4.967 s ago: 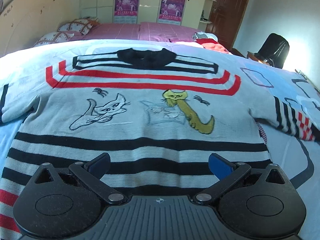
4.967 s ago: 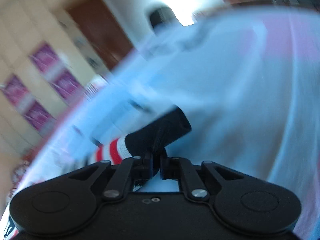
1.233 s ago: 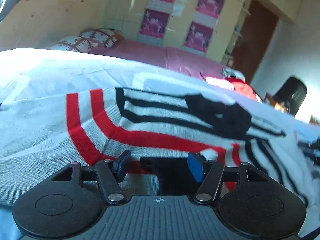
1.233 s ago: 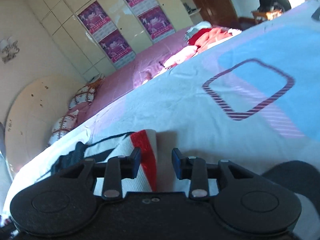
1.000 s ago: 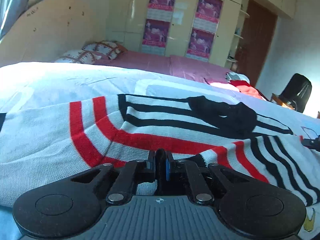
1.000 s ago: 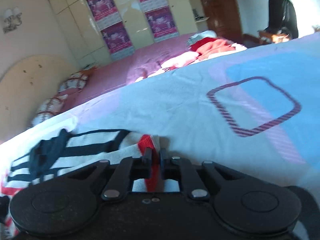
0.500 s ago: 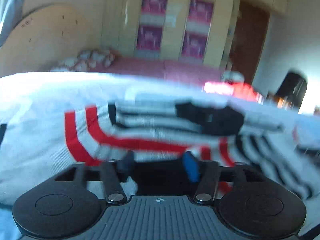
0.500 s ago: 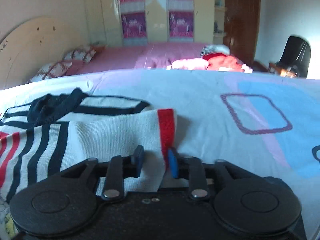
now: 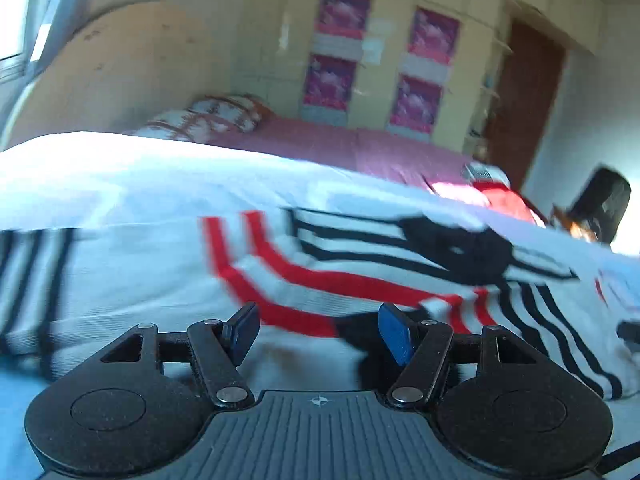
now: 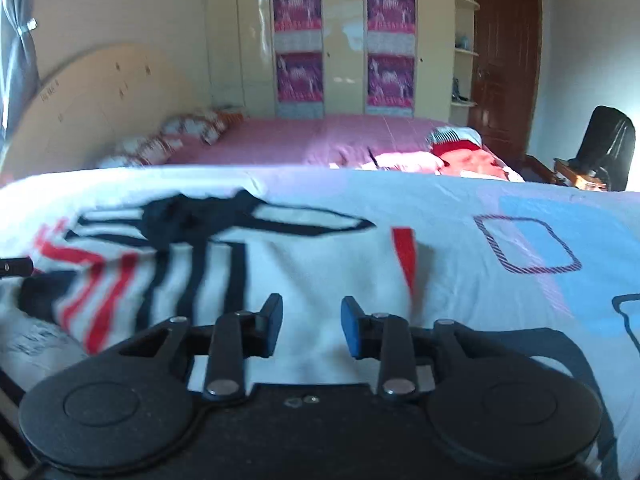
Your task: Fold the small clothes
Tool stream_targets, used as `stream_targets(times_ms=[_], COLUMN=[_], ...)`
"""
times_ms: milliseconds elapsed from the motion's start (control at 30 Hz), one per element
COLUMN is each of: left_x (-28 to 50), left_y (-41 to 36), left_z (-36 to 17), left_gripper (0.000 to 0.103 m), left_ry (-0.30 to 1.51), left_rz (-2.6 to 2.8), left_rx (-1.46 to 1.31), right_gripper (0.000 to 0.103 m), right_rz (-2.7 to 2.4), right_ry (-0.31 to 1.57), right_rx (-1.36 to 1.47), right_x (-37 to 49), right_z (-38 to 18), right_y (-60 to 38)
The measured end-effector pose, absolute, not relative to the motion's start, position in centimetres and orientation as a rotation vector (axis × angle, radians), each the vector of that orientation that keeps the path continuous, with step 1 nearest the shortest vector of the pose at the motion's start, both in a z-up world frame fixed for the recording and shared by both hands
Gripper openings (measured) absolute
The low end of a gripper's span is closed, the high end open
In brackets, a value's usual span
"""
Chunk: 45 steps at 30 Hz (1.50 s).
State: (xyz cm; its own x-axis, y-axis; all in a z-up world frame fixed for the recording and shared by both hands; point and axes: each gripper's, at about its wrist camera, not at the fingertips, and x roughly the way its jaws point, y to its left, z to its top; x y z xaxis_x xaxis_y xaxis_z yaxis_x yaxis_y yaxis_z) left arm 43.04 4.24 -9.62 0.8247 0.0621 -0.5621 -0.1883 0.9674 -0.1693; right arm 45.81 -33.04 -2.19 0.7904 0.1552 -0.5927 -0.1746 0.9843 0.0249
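A small white sweater [image 9: 360, 272] with red and black stripes and a black collar [image 9: 456, 248] lies on the bed; it also shows in the right wrist view [image 10: 248, 268]. Its right sleeve is folded across the chest, the black cuff [image 9: 356, 328] resting near my left gripper [image 9: 320, 330], which is open and empty above the sweater's left shoulder part. The left sleeve [image 9: 36, 280] lies spread out to the left. My right gripper [image 10: 310, 326] is open and empty above the folded right side, near the red band [image 10: 406, 256]. Both views are motion-blurred.
The bedsheet [image 10: 520, 248] is white and blue with drawn shapes. Behind it stands a second bed with a pink cover [image 10: 320, 136], pillows [image 10: 188, 128] and red clothes [image 10: 468, 160]. A black chair [image 10: 604, 144] stands at the right, wardrobes and a door at the back.
Both grippers were shut on the sweater a second ago, the left on the black cuff, the right on the folded edge. Both have opened, let go and pulled back.
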Motion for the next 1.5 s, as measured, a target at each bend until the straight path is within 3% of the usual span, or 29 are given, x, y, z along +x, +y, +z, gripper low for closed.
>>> stream_targets(times_ms=[267,433,533,567,600,633,700,867,1100,1233,1367,1433,1467,1500], left_x=[29.3,27.7,29.0,29.5,30.4,31.4,31.8,34.7,42.7,46.8,50.1,47.4,46.4,45.1], left_y=[24.4,33.0,34.6,34.9,35.2,36.0,36.8,31.0,12.4,1.0,-8.1,-9.9,-9.4,-8.6], left_z=[-10.0,-13.1,-14.3,-14.5,-14.9,-15.5,-16.4,-11.3,-4.6,-6.5,-10.8,-9.9,-9.1,-8.2], left_gripper=[0.065,0.065,0.064,0.051,0.021,0.006,0.004,0.004,0.004,0.004,0.006,0.019,0.036,0.046], left_ry=[0.495,0.451,0.425,0.420,0.432,0.452,0.425,0.352,0.370,0.499,0.754,0.672,0.658,0.626], left_rz=[0.569,0.539,0.516,0.519,0.535,0.550,0.524,0.365,0.004,-0.128,-0.202,-0.177,-0.182,-0.168], left_rx=[-0.557,-0.887,-0.921,-0.923,-0.919,-0.931,-0.996,-0.767,-0.391,-0.242,-0.055,0.014,-0.016,-0.056], right_gripper=[0.033,0.033,0.033,0.033,0.033,0.033,0.033,0.033,0.033,0.034,0.040,0.048,0.053,0.054], right_rz=[0.136,0.093,0.075,0.074,0.075,0.076,0.078,0.047,-0.005,-0.031,-0.055,-0.047,-0.037,-0.023], right_ry=[0.761,0.774,0.771,0.769,0.768,0.763,0.748,0.723,0.718,0.706,0.721,0.720,0.708,0.700], right_rx=[0.003,0.069,0.133,0.150,0.157,0.158,0.148,0.145,0.180,0.213,0.292,0.323,0.340,0.358], right_x=[42.1,40.0,39.6,39.6,39.7,39.7,39.7,39.1,38.2,37.9,37.8,37.8,37.7,37.7], right_z=[-3.1,-2.8,-2.1,-1.7,-1.4,-1.1,-0.4,0.6,0.6,0.8,0.5,0.4,0.4,0.4], right_y=[-29.9,-27.6,-26.1,-25.5,-25.1,-24.5,-23.9,-24.4,-27.1,-29.7,-32.7,-33.6,-33.9,-34.0])
